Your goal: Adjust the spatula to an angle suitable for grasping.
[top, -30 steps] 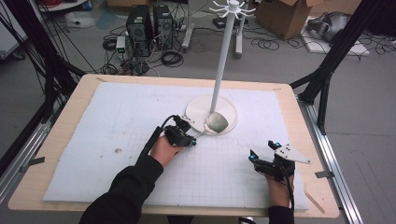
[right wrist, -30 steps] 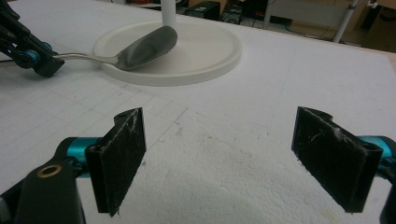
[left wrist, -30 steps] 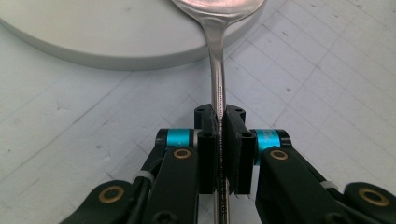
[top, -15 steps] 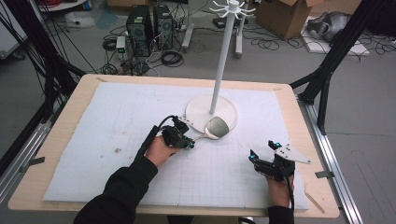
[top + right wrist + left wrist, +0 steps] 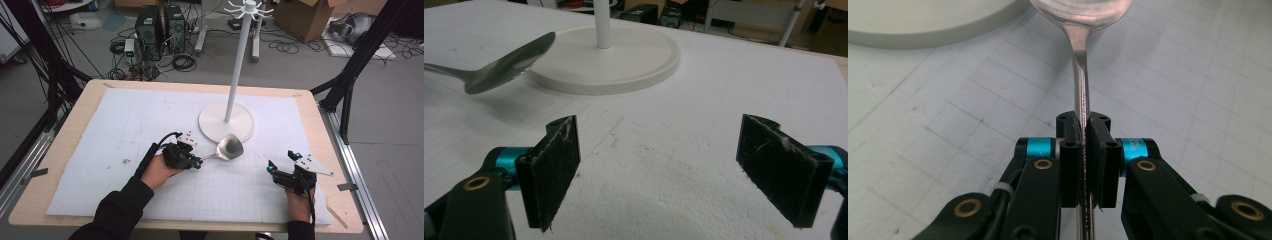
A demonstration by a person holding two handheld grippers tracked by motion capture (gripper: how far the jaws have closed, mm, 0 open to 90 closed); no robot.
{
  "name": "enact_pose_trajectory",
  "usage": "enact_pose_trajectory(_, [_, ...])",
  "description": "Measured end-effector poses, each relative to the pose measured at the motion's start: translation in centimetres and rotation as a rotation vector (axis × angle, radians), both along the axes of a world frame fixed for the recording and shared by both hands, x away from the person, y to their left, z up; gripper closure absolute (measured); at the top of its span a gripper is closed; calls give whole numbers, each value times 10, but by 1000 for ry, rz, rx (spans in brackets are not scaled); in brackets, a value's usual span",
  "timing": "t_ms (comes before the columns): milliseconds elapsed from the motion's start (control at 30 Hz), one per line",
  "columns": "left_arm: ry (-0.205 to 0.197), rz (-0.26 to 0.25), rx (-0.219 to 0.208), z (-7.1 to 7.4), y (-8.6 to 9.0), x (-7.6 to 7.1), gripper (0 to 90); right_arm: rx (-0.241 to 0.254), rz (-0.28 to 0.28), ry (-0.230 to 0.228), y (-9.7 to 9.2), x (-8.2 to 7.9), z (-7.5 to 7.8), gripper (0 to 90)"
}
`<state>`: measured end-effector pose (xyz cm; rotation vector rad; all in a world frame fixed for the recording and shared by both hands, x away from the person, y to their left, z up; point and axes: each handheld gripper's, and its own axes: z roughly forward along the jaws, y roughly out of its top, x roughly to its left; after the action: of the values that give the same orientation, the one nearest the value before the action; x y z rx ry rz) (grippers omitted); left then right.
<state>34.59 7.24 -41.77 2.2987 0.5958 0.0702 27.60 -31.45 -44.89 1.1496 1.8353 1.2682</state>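
Left gripper view gives me my best read: the left gripper [image 5: 1083,150] has its pads pressed together on the thin handle of the spoon [image 5: 1079,60], pinching it edge-on, with the bowl pointing away toward the white stand base [image 5: 923,22]. From the high view, the spoon [image 5: 227,147] sits out in front of my left gripper [image 5: 196,161], its bowl just beside the round base of the stand [image 5: 226,122], hovering over the white mat [image 5: 100,130]. My right gripper [image 5: 280,170] waits well apart near the mat's front right, its jaws spread wide with nothing between them; the right gripper view shows bare mat between the two pads [image 5: 551,165].

I judge the step to be carrying the spoon up toward the hooks at the top of the stand's pole [image 5: 235,65]. To do it well I want to keep the pinch firm, since a narrow handle can swivel between flat pads. I'd lift clear of the base rim before moving inward, keep the bowl from knocking the pole, and bring the right gripper in only if the spoon starts to tilt.
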Motion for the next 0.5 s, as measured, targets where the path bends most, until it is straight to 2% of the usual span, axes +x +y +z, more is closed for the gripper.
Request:
enact_pose_trajectory(233, [5,-39,-12,-5,14,-8,840,-1,-1,0,0,0,0,166])
enact_pose_trajectory(300, [8,-67,-9,-7,19,-11,840,-4,-1,-2,0,0,0,166])
enact_pose_trajectory(500, [9,-110,6,-14,23,-16,840,-4,0,-2,0,0,0,166])
